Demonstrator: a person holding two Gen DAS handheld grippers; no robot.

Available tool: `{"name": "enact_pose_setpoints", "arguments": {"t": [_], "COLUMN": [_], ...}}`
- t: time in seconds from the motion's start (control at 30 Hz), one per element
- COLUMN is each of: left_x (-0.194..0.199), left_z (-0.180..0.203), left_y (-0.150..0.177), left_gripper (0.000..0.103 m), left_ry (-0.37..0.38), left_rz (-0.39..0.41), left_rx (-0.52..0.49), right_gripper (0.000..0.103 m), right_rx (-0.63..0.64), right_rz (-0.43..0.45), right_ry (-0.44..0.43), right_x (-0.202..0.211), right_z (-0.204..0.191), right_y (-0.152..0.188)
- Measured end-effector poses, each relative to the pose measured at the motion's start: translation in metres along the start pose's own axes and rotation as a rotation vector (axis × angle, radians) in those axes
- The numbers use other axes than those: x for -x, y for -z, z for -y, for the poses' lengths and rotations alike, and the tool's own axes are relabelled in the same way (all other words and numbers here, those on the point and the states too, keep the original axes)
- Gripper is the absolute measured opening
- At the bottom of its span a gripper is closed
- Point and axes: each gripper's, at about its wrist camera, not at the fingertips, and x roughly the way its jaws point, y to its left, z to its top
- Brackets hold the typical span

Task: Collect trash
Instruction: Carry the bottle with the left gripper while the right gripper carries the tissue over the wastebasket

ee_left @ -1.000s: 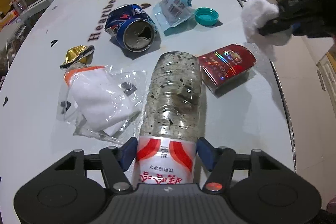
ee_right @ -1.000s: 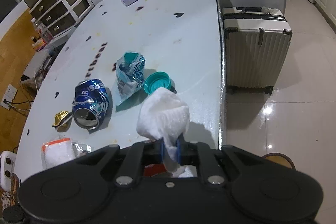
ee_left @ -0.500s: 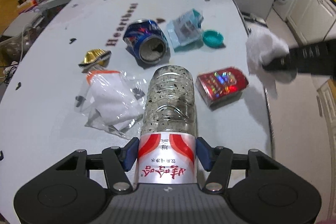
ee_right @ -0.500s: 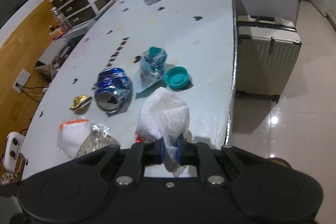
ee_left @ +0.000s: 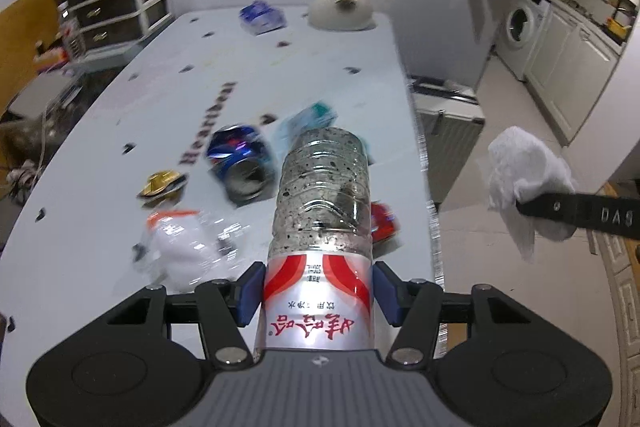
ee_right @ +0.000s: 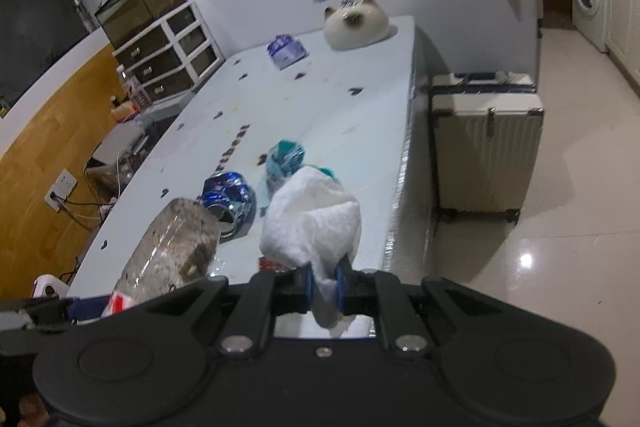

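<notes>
Fingers [ee_left: 319,301] clamp bottle [ee_left: 322,211]; right fingers [ee_right: 323,283] pinch tissue [ee_right: 314,223] above can [ee_left: 240,163].

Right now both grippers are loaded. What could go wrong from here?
1. The tissue is pinched only at one corner by the right gripper; it may slip out.
2. The left gripper clamps the bottle only at its labelled end, so the long free end may sag or clip the crushed can.

Left gripper [ee_left: 318,297]: black body, grey ribbed middle, blue finger pads [ee_left: 249,291], silver screws, two round recesses.
Right gripper [ee_right: 323,281]: black body, blue finger pads [ee_right: 307,281], silver screws, white "DAS" lettering along its side.
</notes>
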Motion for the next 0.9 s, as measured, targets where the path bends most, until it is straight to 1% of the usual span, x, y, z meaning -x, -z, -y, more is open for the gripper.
{"name": "enact_pose_setpoints", "arguments": {"t": [0.1,0.23,0.37,0.53,0.67,0.77,0.83,0.9], "left_x": [-0.003,-0.011,-0.029,-0.065,-0.102,-0.132,-0.157,-0.183], "left_z": [0.03,0.077,0.124,0.183,0.224,0.246,0.259,0.271], "left_y": [-0.004,-0.008,-0.008,0.003,0.018,0.032,0.042,0.055], "left_gripper": [0.058,0.058,0.058,0.058,0.058,0.058,0.058,0.058], "left_ry": [0.025,0.07,0.13,0.201,0.228,0.24,0.266,0.272], "left_rz": [0.008,0.012,-0.019,-0.102,-0.178,-0.234,-0.278,-0.326], "left_rx": [-0.006,-0.026,-0.047,-0.092,-0.122,-0.131,-0.132,-0.134], "right_gripper": [0.012,0.012,0.012,0.012,0.012,0.012,0.012,0.012], "right_rx": [-0.005,-0.005,-0.016,-0.075,-0.14,-0.182,-0.2,-0.221], "right_rz": [0.028,0.05,0.049,0.005,-0.051,-0.094,-0.123,-0.15], "right_ry": [0.013,0.067,0.125,0.178,0.218,0.231,0.236,0.239], "right_x": [0.017,0.037,0.049,0.049,0.039,0.025,0.014,0.002], "right_z": [0.023,0.06,0.1,0.156,0.198,0.225,0.24,0.256], "right_y": [0.001,0.005,0.013,0.032,0.054,0.078,0.093,0.108]}}
